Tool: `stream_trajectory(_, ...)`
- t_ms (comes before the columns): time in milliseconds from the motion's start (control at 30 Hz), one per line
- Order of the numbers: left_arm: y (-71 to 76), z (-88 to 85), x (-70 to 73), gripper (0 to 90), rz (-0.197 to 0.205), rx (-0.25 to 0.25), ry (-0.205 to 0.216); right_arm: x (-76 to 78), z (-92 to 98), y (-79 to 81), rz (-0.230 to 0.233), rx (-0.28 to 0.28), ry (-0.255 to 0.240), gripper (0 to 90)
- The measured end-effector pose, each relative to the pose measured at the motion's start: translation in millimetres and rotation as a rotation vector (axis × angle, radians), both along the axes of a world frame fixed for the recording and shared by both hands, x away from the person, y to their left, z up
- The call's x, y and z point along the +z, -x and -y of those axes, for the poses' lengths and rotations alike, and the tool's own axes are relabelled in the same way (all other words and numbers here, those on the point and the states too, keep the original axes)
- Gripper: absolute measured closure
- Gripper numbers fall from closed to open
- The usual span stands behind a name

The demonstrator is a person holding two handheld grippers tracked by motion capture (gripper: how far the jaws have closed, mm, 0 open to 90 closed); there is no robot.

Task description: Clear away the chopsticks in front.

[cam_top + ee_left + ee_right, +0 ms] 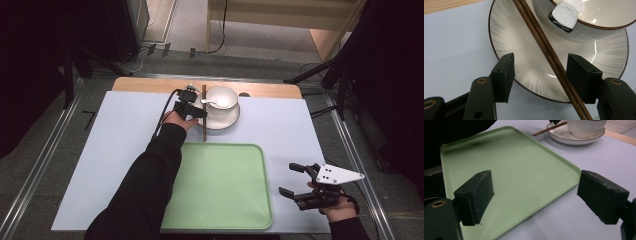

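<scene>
Black jaws of the left gripper [541,77] are held released astride the chopsticks [549,55] lying across the plate [506,37] rim, judged light, stiff, slippery, best pinched mid-length; right gripper [298,181] is spread, unladen.

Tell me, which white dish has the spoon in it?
The bowl, the deep one that sits on the flat plate. The white spoon rests inside it, and the chopsticks lie across the plate's edge.
</scene>
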State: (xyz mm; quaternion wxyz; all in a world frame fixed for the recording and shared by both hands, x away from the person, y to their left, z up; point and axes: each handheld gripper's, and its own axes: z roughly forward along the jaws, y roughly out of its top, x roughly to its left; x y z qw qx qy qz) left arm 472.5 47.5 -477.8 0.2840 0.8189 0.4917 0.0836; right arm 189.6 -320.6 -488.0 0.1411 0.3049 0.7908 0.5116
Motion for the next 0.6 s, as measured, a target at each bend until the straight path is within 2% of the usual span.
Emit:
stream_trajectory(67, 0.6, 2.1, -1.2, 43.2, 0.003, -0.007, -0.011, 0.0, 0.1, 0.2, -0.001, -0.001, 0.0, 14.3)
stream_trajectory(233, -1.9, 2.0, -2.5, 48.5, -0.02, 0.02, 0.033, 0.0, 0.3, 0.2, -0.001, 0.0, -0.001, 14.4)
stream_trajectory(367, -2.5, -1.5, -0.9, 49.6, -0.034, 0.03, 0.036, 0.0, 0.5, 0.5, 0.001, 0.0, -0.002, 14.3)
stream_trajectory(467, -2.1, -1.0, -0.6, 50.2, -0.028, 0.023, 0.021, -0.3, 0.7, 0.0, 0.0, 0.0, 0.0, 14.3)
stream_trajectory(600, -2.3, 1.5, -3.9, 54.5, -0.034, 0.027, 0.021, 0.2, -0.2, 0.2, 0.001, 0.003, 0.0, 14.3)
